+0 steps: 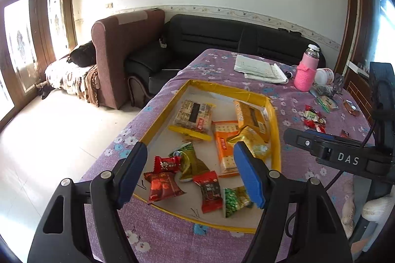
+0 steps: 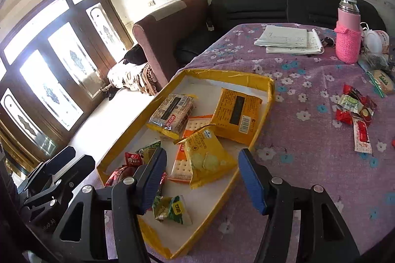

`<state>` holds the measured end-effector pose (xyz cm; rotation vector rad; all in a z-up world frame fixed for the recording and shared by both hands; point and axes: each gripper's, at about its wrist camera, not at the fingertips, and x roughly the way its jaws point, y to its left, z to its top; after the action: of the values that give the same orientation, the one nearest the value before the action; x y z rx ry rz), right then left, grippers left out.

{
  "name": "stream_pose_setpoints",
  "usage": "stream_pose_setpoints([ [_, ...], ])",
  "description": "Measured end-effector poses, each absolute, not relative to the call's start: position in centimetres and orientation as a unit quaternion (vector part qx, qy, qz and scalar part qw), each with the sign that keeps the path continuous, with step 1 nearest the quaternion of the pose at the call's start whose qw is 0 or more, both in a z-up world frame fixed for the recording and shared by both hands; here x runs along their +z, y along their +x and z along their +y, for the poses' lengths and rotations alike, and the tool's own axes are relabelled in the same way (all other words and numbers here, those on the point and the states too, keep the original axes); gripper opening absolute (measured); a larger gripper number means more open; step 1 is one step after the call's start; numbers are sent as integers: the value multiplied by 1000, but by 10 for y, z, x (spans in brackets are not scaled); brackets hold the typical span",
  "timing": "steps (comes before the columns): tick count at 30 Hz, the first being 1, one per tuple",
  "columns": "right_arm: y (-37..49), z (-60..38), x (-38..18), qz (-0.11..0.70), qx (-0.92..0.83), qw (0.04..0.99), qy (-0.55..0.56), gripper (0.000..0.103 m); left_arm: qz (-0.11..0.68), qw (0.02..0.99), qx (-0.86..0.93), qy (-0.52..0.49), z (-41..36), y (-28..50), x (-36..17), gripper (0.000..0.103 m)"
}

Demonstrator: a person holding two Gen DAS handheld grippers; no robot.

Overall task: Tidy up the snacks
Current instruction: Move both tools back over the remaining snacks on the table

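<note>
Both my blue-padded grippers — left gripper (image 1: 190, 174) and right gripper (image 2: 202, 179) — hang released, empty, above the yellow-rimmed cardboard tray (image 1: 160, 122) of packets. I judge one drop done; next comes the loose red and green wrapped sweets (image 2: 355, 110) on the purple flowered cloth (image 2: 308, 151), well right of the tray.

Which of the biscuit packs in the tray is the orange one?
The flat orange cracker pack in the middle of the tray, partly buried under the yellow packs. The other biscuit packs around it are yellow.
</note>
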<state>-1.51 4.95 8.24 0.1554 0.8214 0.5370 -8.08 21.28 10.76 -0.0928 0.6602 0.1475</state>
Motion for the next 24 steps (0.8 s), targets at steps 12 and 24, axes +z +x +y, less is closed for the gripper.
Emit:
stream_pose_setpoints([
  [12,-64,-48,109,349,223,902,126,63,312,949,37,-9,161,-99,127,72],
  [24,-95,-149,129,303,165,923,167,66,314,949,12,29,112,-105,134,72],
])
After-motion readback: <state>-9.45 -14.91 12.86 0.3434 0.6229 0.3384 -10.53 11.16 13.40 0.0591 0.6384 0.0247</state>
